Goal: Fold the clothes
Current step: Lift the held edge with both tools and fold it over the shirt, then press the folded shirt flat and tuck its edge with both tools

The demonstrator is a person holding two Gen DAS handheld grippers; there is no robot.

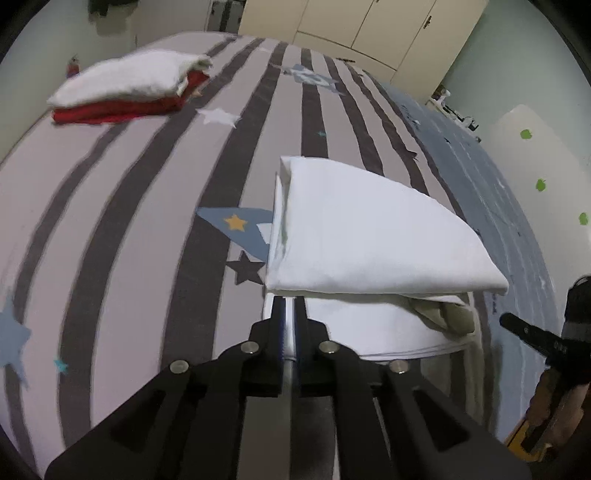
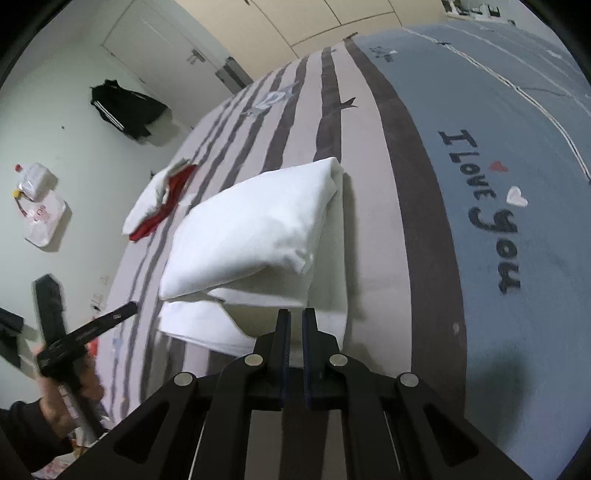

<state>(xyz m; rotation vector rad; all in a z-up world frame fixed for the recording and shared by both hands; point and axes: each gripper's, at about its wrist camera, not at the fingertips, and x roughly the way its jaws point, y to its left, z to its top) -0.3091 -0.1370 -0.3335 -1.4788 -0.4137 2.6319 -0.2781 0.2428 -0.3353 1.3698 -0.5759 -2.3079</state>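
While the folded white garment (image 1: 369,229) lies mid-bed on the striped bedsheet (image 1: 140,206), our left gripper (image 1: 290,306) and right gripper (image 2: 296,318) sit nearly closed, holding nothing. We read "I LOVE YOU" (image 2: 484,206) on the sheet's blue part.

Ahead of the fingers, striped bedspread (image 1: 147,206) with stars and blue band reading "I love you" (image 2: 484,206). Beyond, cream wardrobe (image 1: 362,29). Left of fingers, black jacket (image 2: 125,107) on wall, near white door (image 2: 155,44).
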